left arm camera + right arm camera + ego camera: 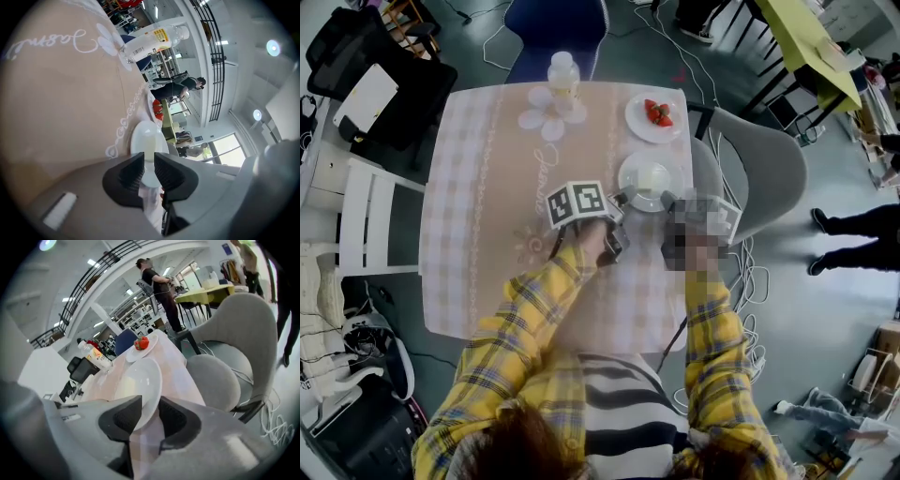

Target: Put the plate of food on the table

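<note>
A white plate (649,180) with pale food lies on the checked table (487,206) near its right edge. My left gripper (619,208) is at the plate's near left rim. In the left gripper view the plate (147,140) runs in between the jaws of that gripper (149,161), which stand narrowly apart. My right gripper (667,202) is at the near right rim. Seen in the right gripper view, the plate (140,385) has its rim between the jaws of the right gripper (150,411), with a gap on one side, so it is open.
A second white plate with strawberries (656,117) sits farther back on the right. A clear bottle (563,75) stands at the far edge. A grey chair (759,169) is close by the table's right side. A person (157,287) stands in the background.
</note>
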